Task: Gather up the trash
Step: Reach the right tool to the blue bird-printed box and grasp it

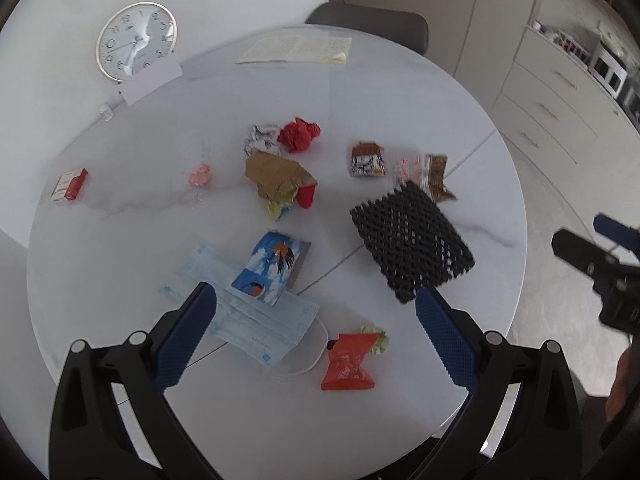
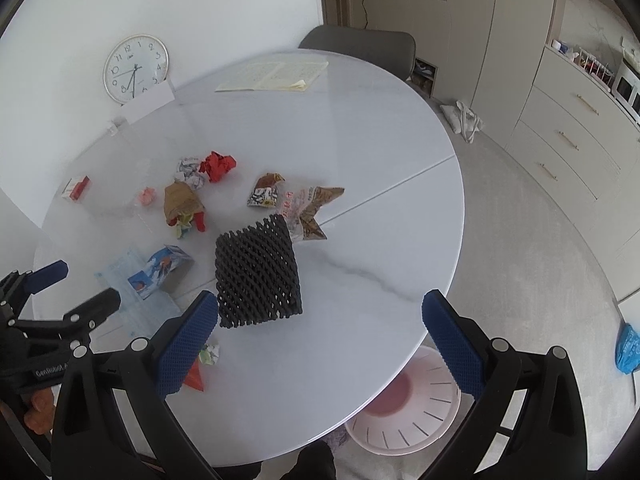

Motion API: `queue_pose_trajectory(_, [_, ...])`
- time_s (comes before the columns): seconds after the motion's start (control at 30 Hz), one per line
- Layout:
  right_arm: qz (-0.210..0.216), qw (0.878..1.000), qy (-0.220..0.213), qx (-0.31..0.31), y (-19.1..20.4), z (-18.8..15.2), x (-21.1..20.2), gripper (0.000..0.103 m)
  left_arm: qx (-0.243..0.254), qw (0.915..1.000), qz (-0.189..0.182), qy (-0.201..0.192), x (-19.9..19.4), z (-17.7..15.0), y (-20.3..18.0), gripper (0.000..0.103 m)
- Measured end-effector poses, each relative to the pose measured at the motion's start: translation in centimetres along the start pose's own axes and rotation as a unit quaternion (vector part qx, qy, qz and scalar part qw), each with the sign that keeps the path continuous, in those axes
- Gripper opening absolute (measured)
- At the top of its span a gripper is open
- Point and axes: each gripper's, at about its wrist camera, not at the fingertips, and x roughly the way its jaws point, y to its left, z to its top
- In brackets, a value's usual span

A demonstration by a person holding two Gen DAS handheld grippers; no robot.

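Trash scattered on the table (image 1: 400, 92): one black mesh sleeve (image 1: 412, 242), one face mask (image 1: 260, 330); left claw (image 1: 316, 332) and right claw (image 2: 320, 332) both released.

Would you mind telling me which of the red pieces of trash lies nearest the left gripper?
The flat red wrapper, lying just ahead of the open left gripper beside the face mask; the crumpled red paper and red box sit farther away.
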Motion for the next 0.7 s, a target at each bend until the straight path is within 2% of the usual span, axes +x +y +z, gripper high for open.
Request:
queue_pose_trajectory(0.1, [-0.002, 1.0, 0.02, 0.012, -0.5, -1.0, 1.5, 0.101, 0.027, 0.9987, -0.024, 0.037, 1.5, -2.3, 0.2, 0.095])
queue_pose_trajectory(0.2, [-0.007, 0.999, 0.041, 0.017, -0.7, -2.2, 2.8, 0.101, 0.024, 0.9975, -0.021, 0.063, 2.7, -3.6, 2.1, 0.095])
queue_pose_trajectory(0.37, [-0.011, 0.998, 0.062, 0.022, -0.5, -3.2, 4.4, 0.101, -0.039, 0.9967, -0.013, 0.071, 4.3, -3.5, 7.7, 0.095])
queue_pose_trajectory(0.47, [-0.008, 0.997, 0.069, 0.027, 0.1, -3.5, 5.1, 0.101, -0.049, 0.9964, -0.009, 0.069, 5.2, -3.1, 10.2, 0.095])
queue_pose_trajectory(0.57, [-0.009, 0.997, 0.071, 0.026, 1.1, -3.2, 5.7, 0.101, -0.058, 0.9947, -0.005, 0.085, 7.0, -2.9, 12.0, 0.095])
queue_pose_trajectory(0.7, [0.023, 0.998, 0.061, 0.024, 3.3, -2.1, 5.5, 0.101, -0.093, 0.9901, -0.023, 0.103, 9.0, -2.9, 13.9, 0.095])
